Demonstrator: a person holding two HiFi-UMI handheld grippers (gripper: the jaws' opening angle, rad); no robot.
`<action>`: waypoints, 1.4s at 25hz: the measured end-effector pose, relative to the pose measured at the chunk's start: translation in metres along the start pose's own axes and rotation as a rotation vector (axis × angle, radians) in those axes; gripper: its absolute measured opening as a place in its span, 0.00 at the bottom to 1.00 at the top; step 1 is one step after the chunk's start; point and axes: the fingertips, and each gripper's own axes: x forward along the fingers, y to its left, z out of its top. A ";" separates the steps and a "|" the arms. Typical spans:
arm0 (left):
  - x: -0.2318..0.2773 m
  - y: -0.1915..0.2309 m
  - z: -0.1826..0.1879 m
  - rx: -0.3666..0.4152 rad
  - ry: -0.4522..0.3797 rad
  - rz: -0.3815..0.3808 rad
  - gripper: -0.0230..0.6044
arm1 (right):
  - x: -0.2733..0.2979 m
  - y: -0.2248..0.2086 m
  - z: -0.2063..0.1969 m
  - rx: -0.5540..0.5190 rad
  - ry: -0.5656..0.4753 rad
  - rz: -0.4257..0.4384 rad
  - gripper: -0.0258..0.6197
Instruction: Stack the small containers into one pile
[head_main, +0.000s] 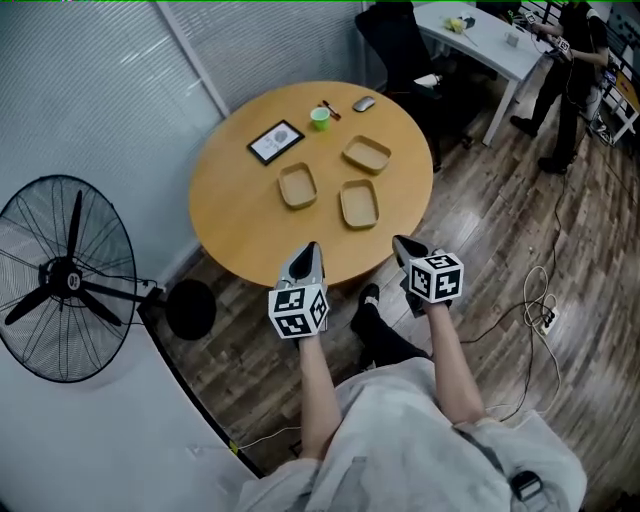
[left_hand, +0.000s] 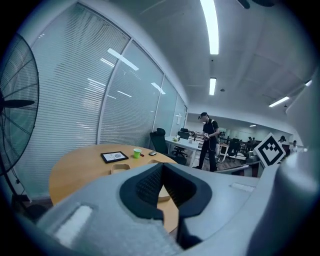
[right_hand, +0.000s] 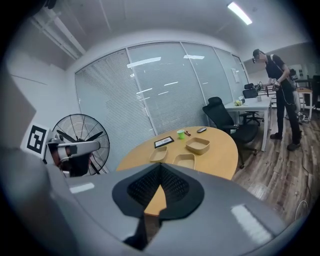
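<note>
Three shallow tan containers lie apart on the round wooden table (head_main: 240, 225): one at the left (head_main: 297, 185), one in the middle (head_main: 359, 203), one farther back (head_main: 367, 154). The right gripper view shows them too, left (right_hand: 158, 154), middle (right_hand: 184, 161) and back (right_hand: 198, 145). My left gripper (head_main: 311, 248) hovers at the table's near edge, shut with nothing in it. My right gripper (head_main: 401, 243) hangs beside it, also shut and empty. In each gripper view the jaws of the left gripper (left_hand: 161, 167) and the right gripper (right_hand: 160, 167) meet at a point.
A tablet (head_main: 276, 141), a green cup (head_main: 320, 119) and a dark mouse (head_main: 364, 103) sit at the table's far side. A standing fan (head_main: 65, 280) is at the left, a black chair (head_main: 400, 50) and white desk (head_main: 490, 35) behind. A person (head_main: 570, 70) stands far right. Cables (head_main: 540, 300) lie on the floor.
</note>
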 end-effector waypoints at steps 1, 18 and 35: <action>0.004 0.002 0.001 0.000 -0.001 -0.005 0.04 | 0.007 -0.001 0.001 0.003 0.007 0.013 0.04; 0.153 0.108 0.018 -0.016 0.099 0.071 0.05 | 0.163 -0.076 0.058 0.033 0.081 -0.040 0.04; 0.277 0.061 -0.120 -0.116 0.453 -0.028 0.11 | 0.215 -0.143 -0.026 0.137 0.305 -0.108 0.08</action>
